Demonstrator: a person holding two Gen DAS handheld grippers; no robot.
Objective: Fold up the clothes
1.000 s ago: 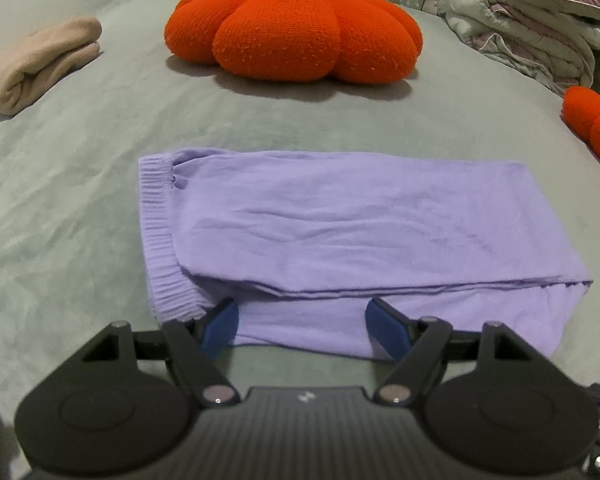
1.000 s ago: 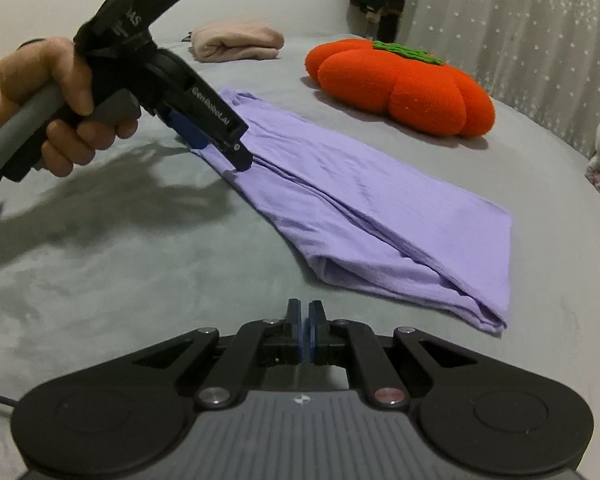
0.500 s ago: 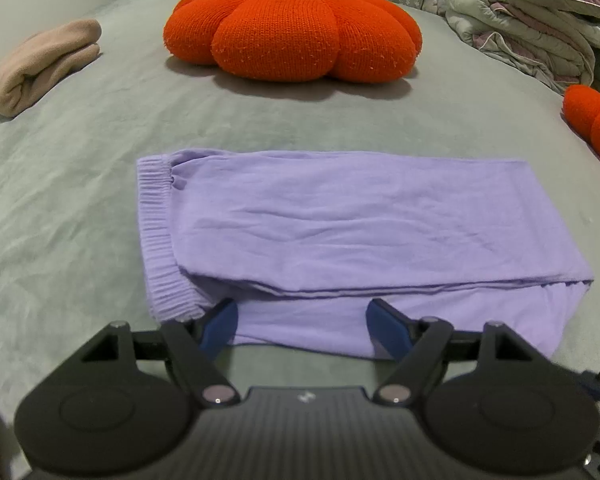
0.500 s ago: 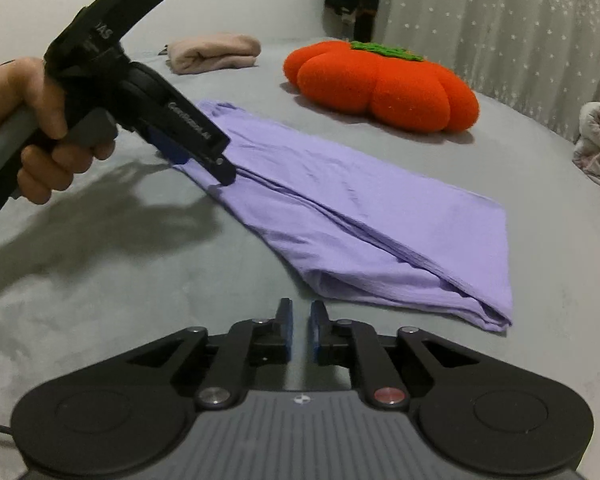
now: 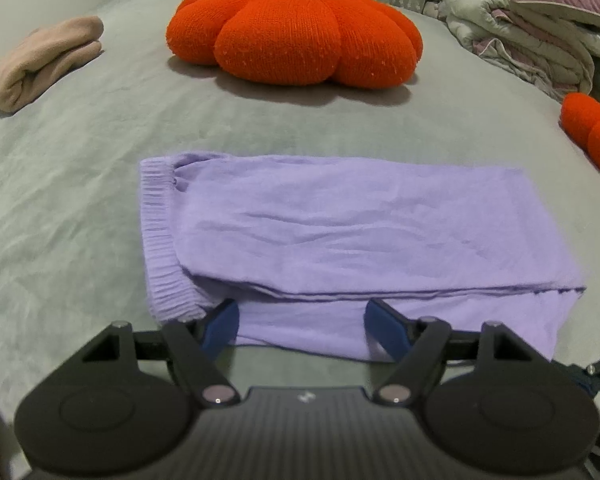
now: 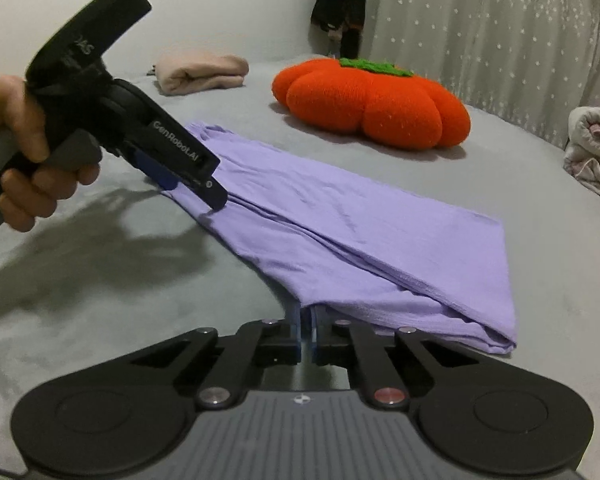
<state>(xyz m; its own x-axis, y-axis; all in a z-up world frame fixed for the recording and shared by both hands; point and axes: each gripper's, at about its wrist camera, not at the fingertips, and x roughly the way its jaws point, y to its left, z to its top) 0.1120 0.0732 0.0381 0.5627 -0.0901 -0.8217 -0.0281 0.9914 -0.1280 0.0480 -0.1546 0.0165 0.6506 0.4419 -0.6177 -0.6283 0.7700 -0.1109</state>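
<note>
The lilac garment [image 5: 340, 236] lies folded lengthwise mid-bed [image 5: 80, 184]. The left gripper [image 5: 300, 326] fingers stand released over its near edge; the right gripper [image 6: 306, 330] fingers are clenched at the hem, whether on cloth I cannot tell. A shallow pinch may lift only one layer, spoiling the fold

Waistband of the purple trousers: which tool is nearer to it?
Left. The left tool stands open at the waistband corner; the right tool is at the leg end of the trousers.

Pants [image 5: 340, 232] mid-bed [image 5: 60, 200]; cushion [image 5: 296, 36] behind, towel [image 5: 40, 60] far-left.
</note>
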